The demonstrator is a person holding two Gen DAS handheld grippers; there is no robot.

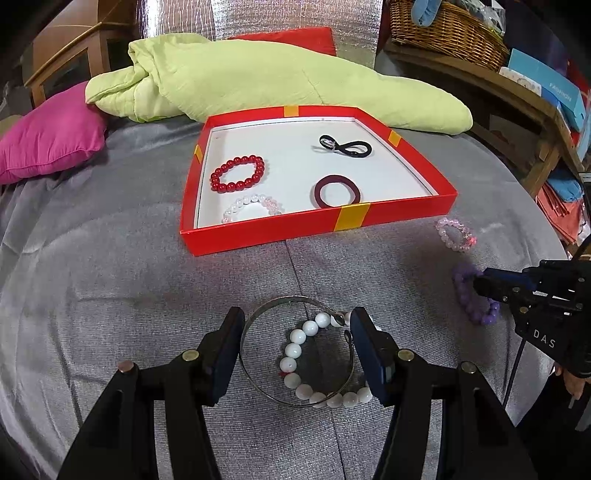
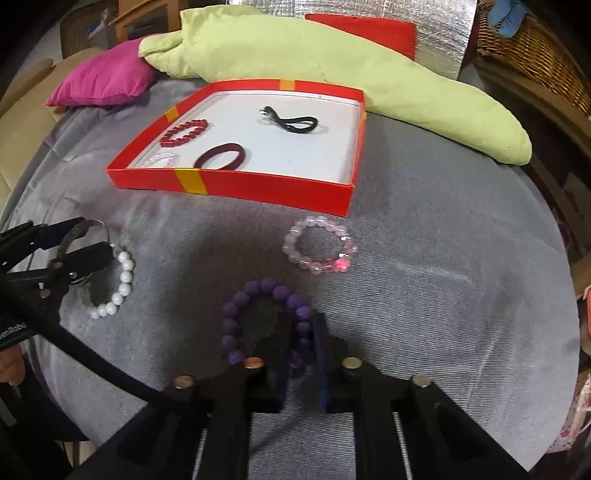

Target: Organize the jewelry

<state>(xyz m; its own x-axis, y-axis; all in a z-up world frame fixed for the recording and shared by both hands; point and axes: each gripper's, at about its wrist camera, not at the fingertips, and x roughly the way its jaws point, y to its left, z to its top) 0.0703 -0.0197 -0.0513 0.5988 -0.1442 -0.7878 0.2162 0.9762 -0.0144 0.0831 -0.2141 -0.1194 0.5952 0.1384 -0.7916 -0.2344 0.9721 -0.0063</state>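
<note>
A red tray (image 1: 258, 232) (image 2: 258, 192) on the grey bed holds a red bead bracelet (image 1: 238, 173), a clear bead bracelet (image 1: 251, 206), a maroon hair tie (image 1: 338, 192) and a black hair tie (image 1: 345, 146). My left gripper (image 1: 297, 354) (image 2: 79, 240) is open, its fingers on either side of a silver bangle (image 1: 258, 325) that overlaps a white bead bracelet (image 1: 295, 354) (image 2: 123, 280). My right gripper (image 2: 301, 332) (image 1: 480, 284) is shut on the purple bead bracelet (image 2: 258, 291) (image 1: 467, 291). A pink bead bracelet (image 2: 317, 245) (image 1: 456, 234) lies on the cover.
A green quilt (image 1: 258, 81) and a magenta pillow (image 1: 51, 136) lie behind the tray. A red cushion (image 2: 369, 27) stands at the back. A wooden shelf with a wicker basket (image 1: 450, 33) and boxes stands at the right.
</note>
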